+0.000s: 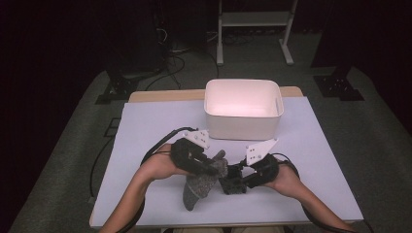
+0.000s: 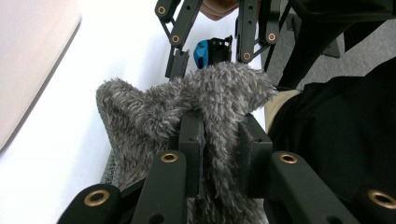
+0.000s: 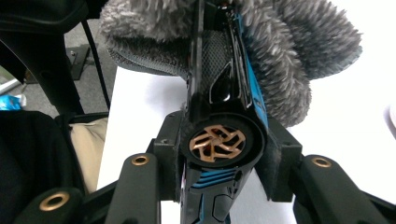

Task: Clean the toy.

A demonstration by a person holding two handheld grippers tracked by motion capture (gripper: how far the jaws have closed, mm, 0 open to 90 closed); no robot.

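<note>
Left gripper (image 1: 214,167) is closed tight on a grey fuzzy sock (image 1: 201,182). In the left gripper view a fold of the sock's (image 2: 205,102) pile near its opening is pinched between the two black jaws, with fabric bulging on both sides of them. The rest of the sock lies on the white table cover (image 1: 145,145), toe end pointing toward the near edge, left of centre.

Right gripper (image 1: 238,175) is part closed on a black toy car (image 1: 233,184) with blue trim. In the right gripper view the jaws press on both flanks of the car (image 3: 219,116) beside a copper-coloured wheel (image 3: 217,142); the car's far end goes into the sock's (image 3: 289,56) opening. How deep it sits cannot be told.

The two grippers meet near the middle of the table, toward its near edge, tips close together. In the left gripper view the right gripper (image 2: 210,56) faces in from the far side, the blue of the car just above the sock's edge.

White plastic bin (image 1: 243,108) stands at the far side of the table, slightly right of centre, well apart from sock and car. Its inside looks bare.
</note>
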